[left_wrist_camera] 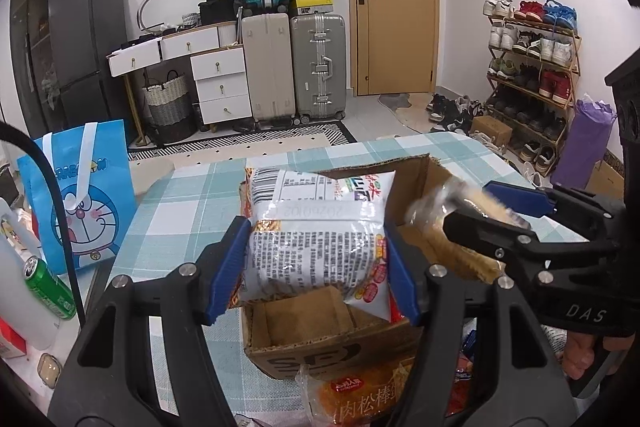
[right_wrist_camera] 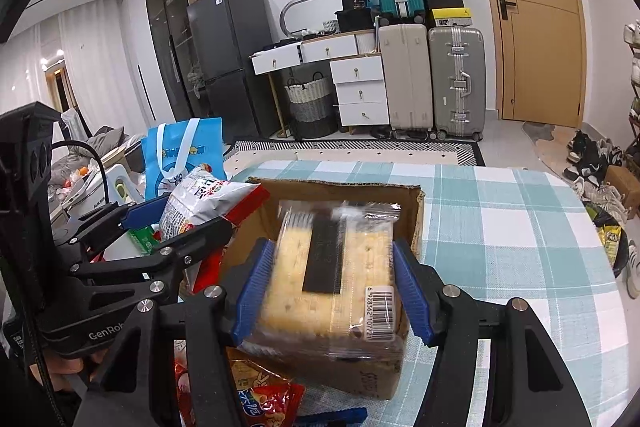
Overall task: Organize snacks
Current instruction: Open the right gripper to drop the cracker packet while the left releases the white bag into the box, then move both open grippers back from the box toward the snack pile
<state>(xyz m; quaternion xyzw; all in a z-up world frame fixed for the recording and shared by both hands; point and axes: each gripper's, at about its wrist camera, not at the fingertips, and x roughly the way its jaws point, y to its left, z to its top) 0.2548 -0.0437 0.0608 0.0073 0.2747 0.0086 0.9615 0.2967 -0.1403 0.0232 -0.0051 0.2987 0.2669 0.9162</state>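
Left wrist view: the left gripper (left_wrist_camera: 316, 259) has its blue fingers (left_wrist_camera: 226, 267) closed onto a white snack bag (left_wrist_camera: 320, 239), which hangs directly over the open cardboard box (left_wrist_camera: 320, 339) on the checked worktop (left_wrist_camera: 192, 211), its long axis running away from the camera. The right gripper (left_wrist_camera: 492, 211) comes in over the box's right side, clamped on a cracker pack (left_wrist_camera: 448, 223).

Right wrist view: the right gripper (right_wrist_camera: 334, 287) pinches the cracker pack (right_wrist_camera: 332, 267) above the box (right_wrist_camera: 344, 195), long axis pointing away. The left gripper (right_wrist_camera: 168, 223), left of the box, holds the snack bag (right_wrist_camera: 200, 203). Both loads sit over the box; either likely only needs lowering and releasing.
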